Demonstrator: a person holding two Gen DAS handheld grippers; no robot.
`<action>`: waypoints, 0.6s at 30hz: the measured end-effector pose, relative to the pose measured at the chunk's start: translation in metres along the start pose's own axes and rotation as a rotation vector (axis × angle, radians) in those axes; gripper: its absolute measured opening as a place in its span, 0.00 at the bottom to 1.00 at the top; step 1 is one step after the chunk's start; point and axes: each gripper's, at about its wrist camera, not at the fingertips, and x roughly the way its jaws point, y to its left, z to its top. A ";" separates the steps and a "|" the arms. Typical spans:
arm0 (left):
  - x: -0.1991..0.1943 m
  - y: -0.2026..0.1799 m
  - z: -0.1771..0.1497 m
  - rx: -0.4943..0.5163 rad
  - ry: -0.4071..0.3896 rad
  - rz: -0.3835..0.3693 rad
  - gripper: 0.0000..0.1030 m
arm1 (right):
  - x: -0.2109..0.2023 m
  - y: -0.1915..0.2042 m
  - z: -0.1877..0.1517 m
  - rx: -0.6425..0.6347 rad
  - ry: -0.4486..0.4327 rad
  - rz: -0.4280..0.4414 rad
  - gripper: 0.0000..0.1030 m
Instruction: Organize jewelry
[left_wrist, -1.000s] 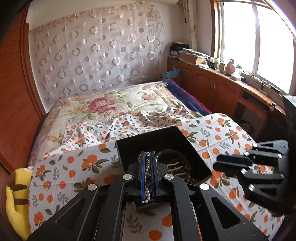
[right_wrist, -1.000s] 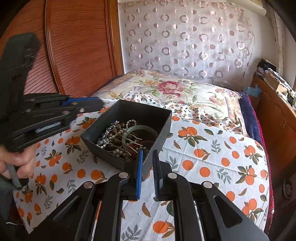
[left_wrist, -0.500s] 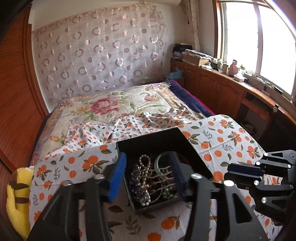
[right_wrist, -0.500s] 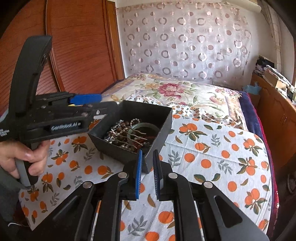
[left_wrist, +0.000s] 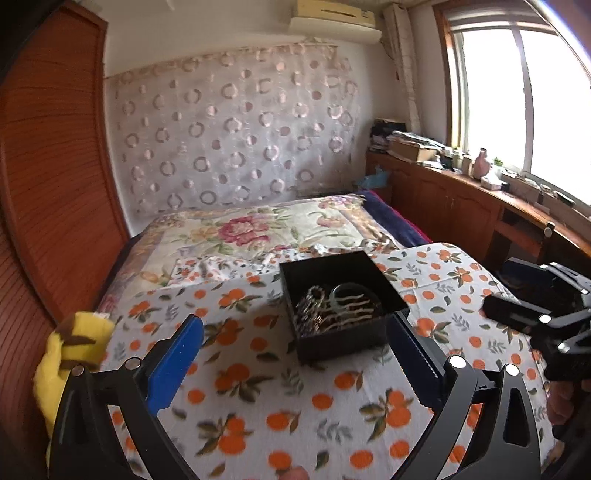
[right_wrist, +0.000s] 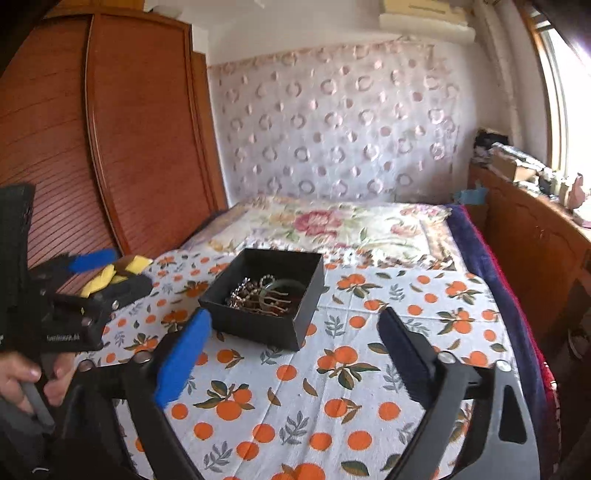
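Both grippers are sitting farther back from the black box (left_wrist: 334, 295) than a second ago, when the left gripper (left_wrist: 295, 354) was pinching a beaded strand over it and the right gripper (right_wrist: 295, 347) was pressed together at its near corner. Now each pair of jaws is opening wide with nothing between them. That box is resting on the orange-print cloth (right_wrist: 332, 387) spread over the bed, with the jewelry (right_wrist: 264, 295) lying tangled inside (beads, a greenish bangle and a pronged comb, as far as the blur allows). A hand (right_wrist: 22, 376) is gripping the left tool's handle at the edge of the right view. A yellow plush toy (left_wrist: 70, 354) is lying at the cloth's left edge.
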 end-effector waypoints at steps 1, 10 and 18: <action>-0.004 0.002 -0.003 -0.006 0.002 0.004 0.93 | -0.004 0.001 0.000 0.000 -0.009 -0.008 0.97; -0.027 0.006 -0.028 -0.059 0.024 0.028 0.93 | -0.027 0.010 -0.012 0.025 -0.028 -0.060 0.98; -0.033 0.009 -0.037 -0.069 0.022 0.029 0.93 | -0.030 0.018 -0.019 0.013 -0.036 -0.081 0.98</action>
